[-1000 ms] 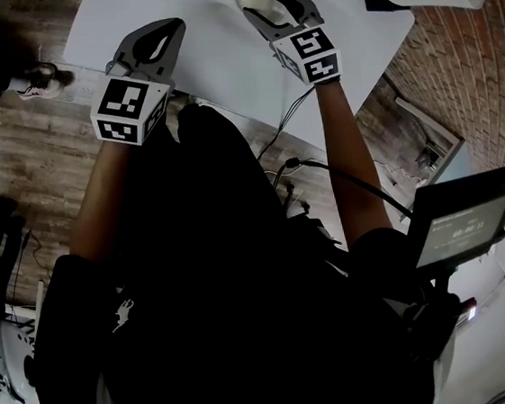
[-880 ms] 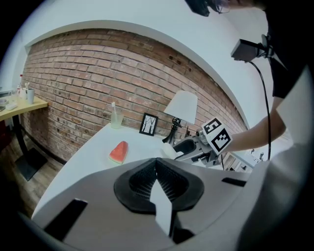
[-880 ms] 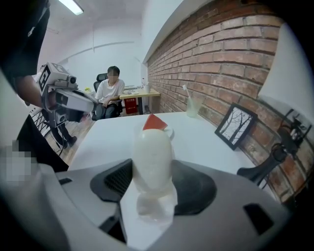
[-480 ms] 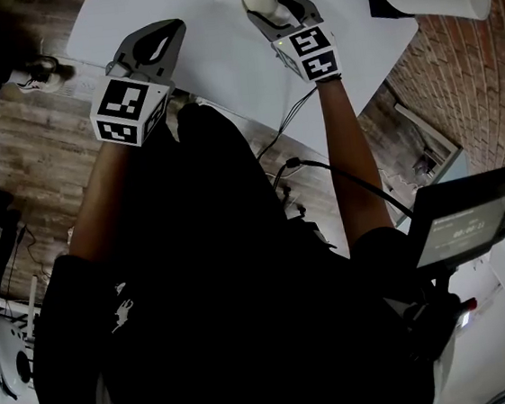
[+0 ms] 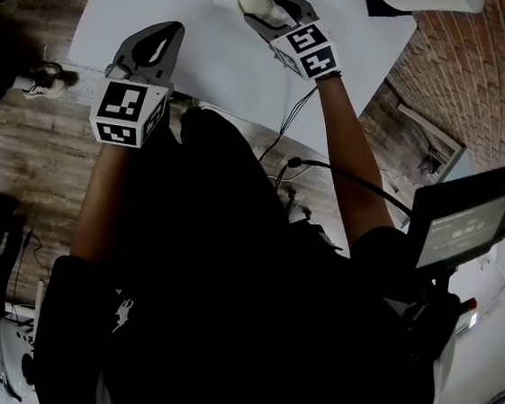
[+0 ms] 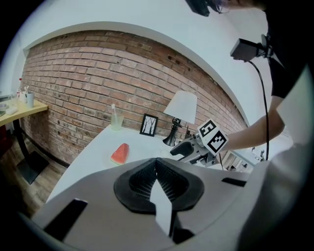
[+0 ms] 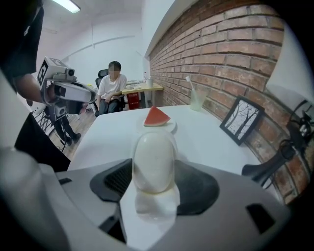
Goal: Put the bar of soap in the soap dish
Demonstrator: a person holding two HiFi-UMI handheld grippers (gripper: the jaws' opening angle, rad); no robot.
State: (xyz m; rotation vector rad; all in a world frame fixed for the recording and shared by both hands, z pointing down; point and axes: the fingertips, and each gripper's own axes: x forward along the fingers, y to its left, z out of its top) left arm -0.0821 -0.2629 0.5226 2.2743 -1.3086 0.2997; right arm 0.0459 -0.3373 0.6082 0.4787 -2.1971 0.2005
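The bar of soap (image 7: 153,157) is gripped end-up between the jaws of the right gripper (image 7: 153,172), over the white table (image 7: 211,139). The left gripper (image 6: 158,176) is held well apart from it, jaws pressed together on nothing. Farther along the table, a watermelon slice (image 7: 157,116) is seen on a small plate (image 7: 172,126).

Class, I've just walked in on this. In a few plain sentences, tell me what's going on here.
A person works at a white table with a handheld claw in each hand. The right claw is shut on a white oval bar of soap, held over the table. The left claw is shut with nothing in it. Farther along the table, a red wedge sits on a small dish. The soap is not yet set down.
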